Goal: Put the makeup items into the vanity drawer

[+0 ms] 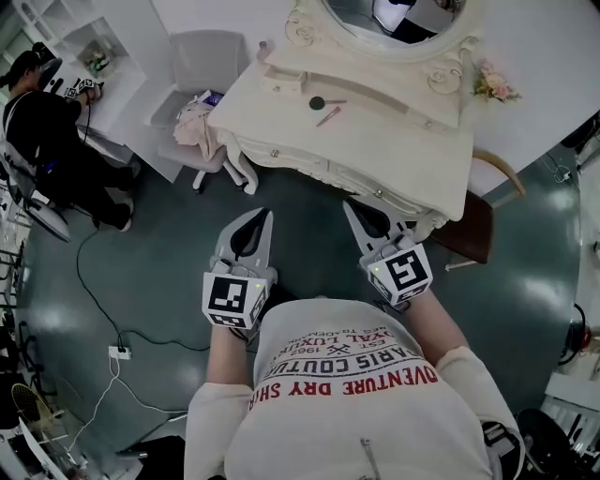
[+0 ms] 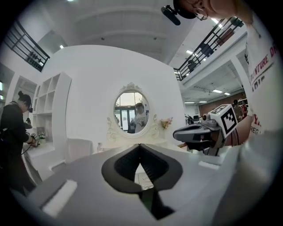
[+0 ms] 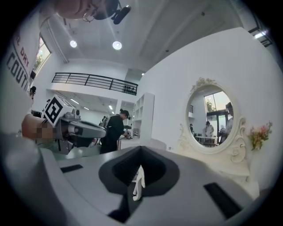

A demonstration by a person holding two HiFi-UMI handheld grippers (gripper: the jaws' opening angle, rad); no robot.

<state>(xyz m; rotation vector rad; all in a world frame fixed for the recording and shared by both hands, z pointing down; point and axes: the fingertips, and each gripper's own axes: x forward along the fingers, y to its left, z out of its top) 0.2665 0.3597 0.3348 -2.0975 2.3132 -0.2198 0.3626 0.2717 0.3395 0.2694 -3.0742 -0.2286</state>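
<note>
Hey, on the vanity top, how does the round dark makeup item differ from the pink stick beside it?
The round item is a dark disc, while the pink stick is long, thin and pale pink. The round item lies nearer the mirror, and the pink stick lies nearer the front edge. Both lie flat and close together on the vanity top, and neither has been put away yet.

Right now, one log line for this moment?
left claw: shut, empty | right claw: shut, empty | makeup items: on vanity top | drawer: closed

Dark round compact [image 1: 317,102], pink stick [image 1: 328,116] just beside, flat on cream vanity top [image 1: 394,141], drawer [image 1: 352,176] shut
</note>
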